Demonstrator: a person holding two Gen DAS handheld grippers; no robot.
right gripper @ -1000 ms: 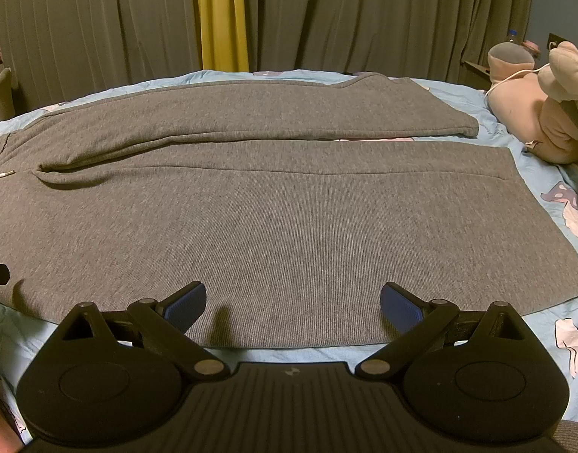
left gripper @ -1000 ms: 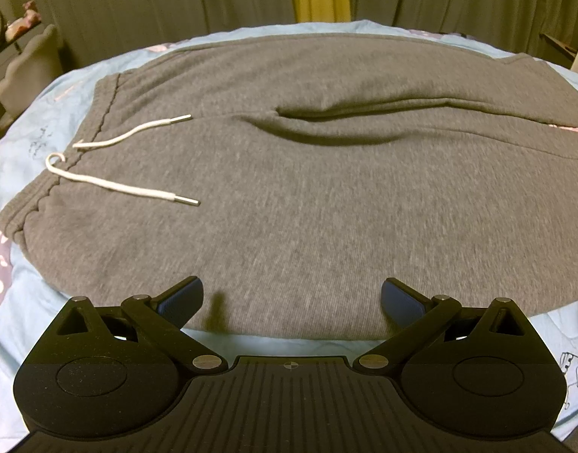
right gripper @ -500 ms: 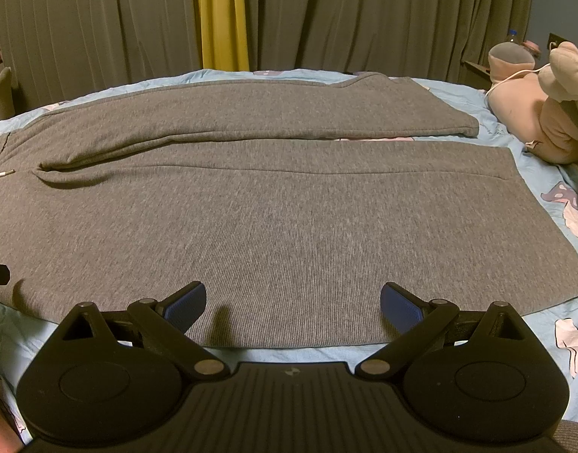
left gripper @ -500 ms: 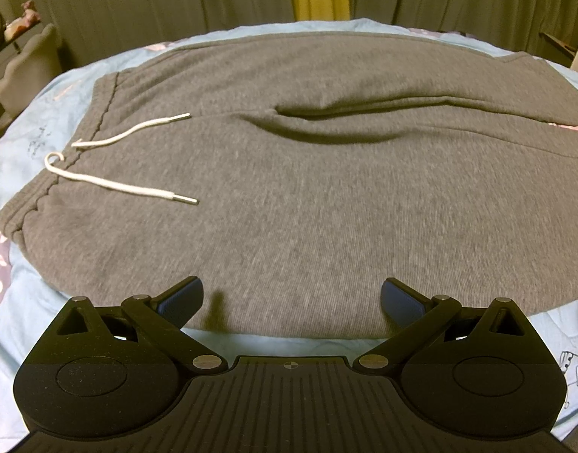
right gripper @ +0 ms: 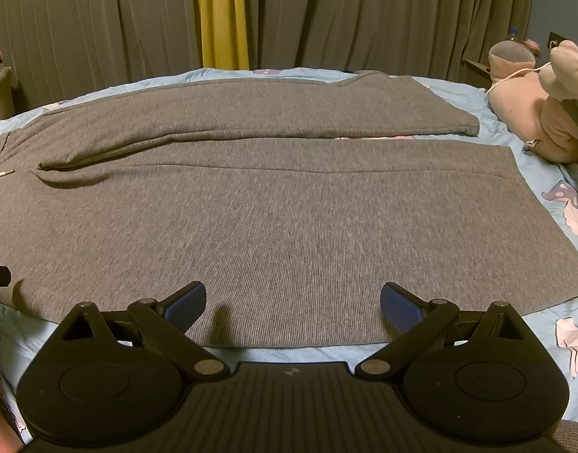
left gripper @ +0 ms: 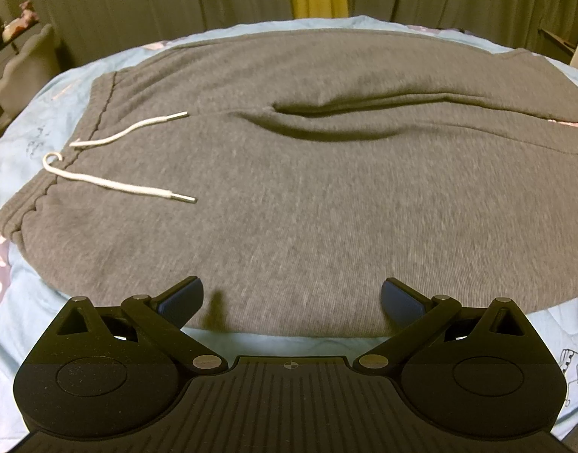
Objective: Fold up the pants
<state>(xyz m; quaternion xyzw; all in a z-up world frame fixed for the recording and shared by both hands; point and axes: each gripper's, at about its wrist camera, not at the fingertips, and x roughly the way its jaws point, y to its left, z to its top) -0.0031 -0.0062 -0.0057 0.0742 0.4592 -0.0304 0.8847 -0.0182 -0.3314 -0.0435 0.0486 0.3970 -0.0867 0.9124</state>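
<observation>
I see the grey pants (left gripper: 308,188) lying flat on the bed (left gripper: 251,339), with the waistband at my left and the 2 legs running to the right. My left hand-held gripper (left gripper: 292,296) hangs over the near edge of the pants close to the waist; its jaws stand wide apart and hold nothing. My right hand-held gripper (right gripper: 292,302) hangs over the same near edge further along the leg, also spread wide and empty. Below both grippers a strip of light blue sheet (right gripper: 289,355) is free between the cloth edge and the tool. The left view alone shows the white drawstring (left gripper: 111,185), 2 ends lying loose on the cloth beside the waistband, and the fold at the crotch. The right view alone shows the 2 leg hems, the far one shorter than the near one, and the pink plush toys (right gripper: 534,120) just beyond the hems on the right. Dark curtains (right gripper: 364,15) close the far side of the bed.
</observation>
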